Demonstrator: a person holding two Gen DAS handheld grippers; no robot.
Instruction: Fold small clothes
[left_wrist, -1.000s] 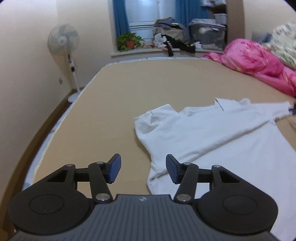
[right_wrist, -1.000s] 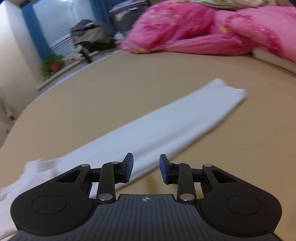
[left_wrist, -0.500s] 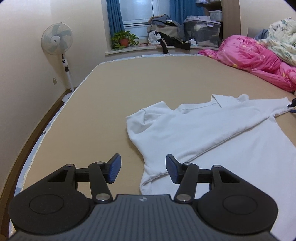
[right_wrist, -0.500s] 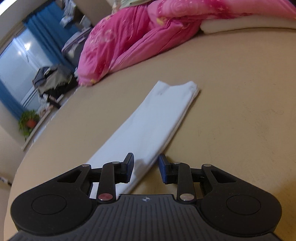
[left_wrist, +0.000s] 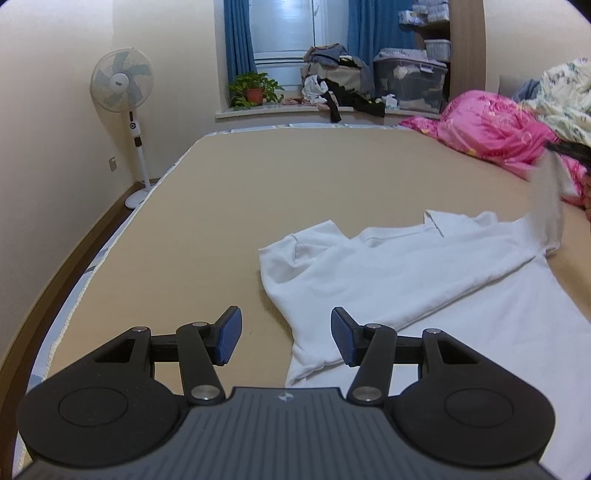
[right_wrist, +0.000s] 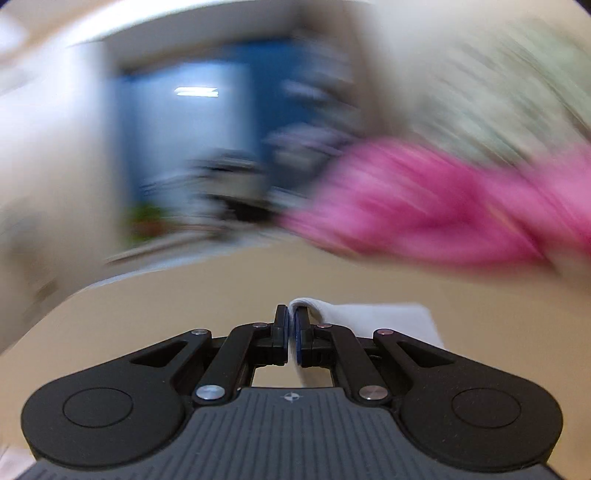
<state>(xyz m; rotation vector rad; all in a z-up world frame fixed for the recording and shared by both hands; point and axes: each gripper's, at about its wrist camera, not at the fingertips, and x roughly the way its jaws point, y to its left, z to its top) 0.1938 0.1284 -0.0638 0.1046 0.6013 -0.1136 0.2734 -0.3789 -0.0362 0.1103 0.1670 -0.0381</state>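
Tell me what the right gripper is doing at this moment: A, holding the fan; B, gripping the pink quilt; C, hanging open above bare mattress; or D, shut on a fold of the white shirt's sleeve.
D: in the right wrist view the right gripper has its jaws pressed together on a fold of the white shirt, at its sleeve.

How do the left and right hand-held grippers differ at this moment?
The left hand-held gripper is open and holds nothing; the right hand-held gripper is shut on the sleeve of the white shirt. The left view is sharp, the right view smeared by motion blur. Both have black linkages and blue pads.
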